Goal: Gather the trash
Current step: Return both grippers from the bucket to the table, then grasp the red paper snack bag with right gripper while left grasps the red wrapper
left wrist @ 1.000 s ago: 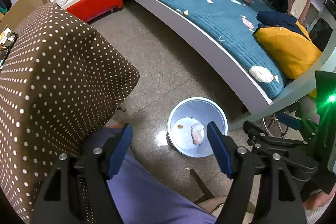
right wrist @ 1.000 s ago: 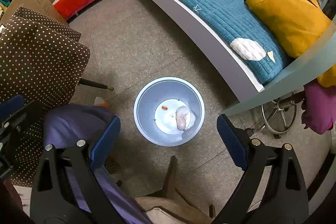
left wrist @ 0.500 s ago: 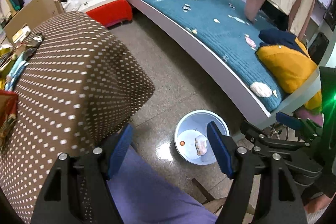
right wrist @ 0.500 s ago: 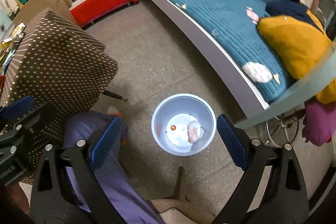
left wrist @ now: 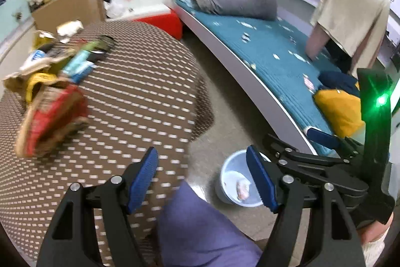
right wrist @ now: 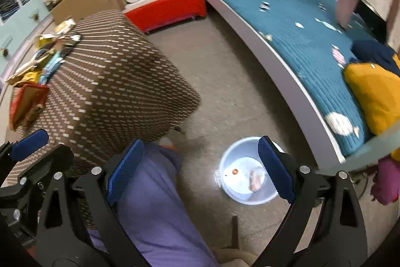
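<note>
In the left wrist view we see our left gripper (left wrist: pixel 202 182) at the bottom of the frame with its blue pads apart and nothing between them. In the right wrist view our right gripper (right wrist: pixel 200 172) likewise stands with pads wide apart and empty.

The trash pile (left wrist: pixel 50 81) lies at the left edge of the frame on the brown dotted tablecloth (left wrist: pixel 140 101). It forms a strip whose long axis runs from a red wrapper (left wrist: pixel 50 116) at mid left up toward the pale wrappers at the upper left. The picture there is blurred, so we cannot tell the single pieces apart. In the right wrist view the same pile (right wrist: pixel 42 61) runs along the left edge of the cloth (right wrist: pixel 120 81).

The pale blue bin (right wrist: pixel 250 172) stands on the floor at the lower middle right, just beside the bed (right wrist: pixel 300 36), mouth upward, with a crumpled scrap (right wrist: pixel 256 179) and a small orange bit (right wrist: pixel 235 171) on its bottom. A purple trouser leg (right wrist: pixel 155 207) fills the lower middle.
</note>
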`<state>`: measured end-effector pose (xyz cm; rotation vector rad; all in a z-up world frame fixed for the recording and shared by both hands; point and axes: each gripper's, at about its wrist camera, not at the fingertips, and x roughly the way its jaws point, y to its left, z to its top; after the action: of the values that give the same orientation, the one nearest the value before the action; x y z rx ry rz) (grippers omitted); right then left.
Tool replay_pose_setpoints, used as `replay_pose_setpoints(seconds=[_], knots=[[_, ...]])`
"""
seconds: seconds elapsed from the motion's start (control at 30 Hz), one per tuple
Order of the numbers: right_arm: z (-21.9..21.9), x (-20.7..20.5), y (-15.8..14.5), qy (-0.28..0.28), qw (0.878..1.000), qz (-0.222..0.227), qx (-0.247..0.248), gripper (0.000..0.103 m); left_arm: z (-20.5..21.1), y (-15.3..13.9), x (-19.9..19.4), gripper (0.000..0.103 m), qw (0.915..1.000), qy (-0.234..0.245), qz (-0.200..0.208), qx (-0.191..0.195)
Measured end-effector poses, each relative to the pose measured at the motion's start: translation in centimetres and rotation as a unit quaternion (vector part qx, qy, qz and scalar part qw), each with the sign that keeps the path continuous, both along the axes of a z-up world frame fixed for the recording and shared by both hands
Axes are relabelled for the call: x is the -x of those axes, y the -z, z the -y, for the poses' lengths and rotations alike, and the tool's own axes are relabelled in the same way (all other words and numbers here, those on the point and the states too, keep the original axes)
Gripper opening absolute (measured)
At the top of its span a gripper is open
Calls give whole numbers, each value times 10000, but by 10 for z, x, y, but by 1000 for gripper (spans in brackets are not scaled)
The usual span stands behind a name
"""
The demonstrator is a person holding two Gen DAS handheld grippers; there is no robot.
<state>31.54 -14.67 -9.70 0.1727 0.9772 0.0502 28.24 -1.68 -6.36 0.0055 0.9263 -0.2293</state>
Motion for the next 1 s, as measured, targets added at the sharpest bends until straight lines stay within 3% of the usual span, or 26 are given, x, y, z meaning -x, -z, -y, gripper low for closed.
replay_pose_setpoints(seconds=[0.2,0.43,0.7,1.0], knots=[[-43,-6,-17,-507,9985,209,-76,91,-44,-18,10,72,9983,-547,190,6],[-97,-10,-34,-1150,9924,389,-219,91,-110,-36,30,72,9903,-1327,418,-43],[-161,-10,-56,-1843,9805,523,-430,92,-190,-61,57,74,9709,-2236,855,-118],[-223,-24,-59,-1989,9771,344,-667,94,-263,-70,80,75,9509,-2916,1025,-151]])
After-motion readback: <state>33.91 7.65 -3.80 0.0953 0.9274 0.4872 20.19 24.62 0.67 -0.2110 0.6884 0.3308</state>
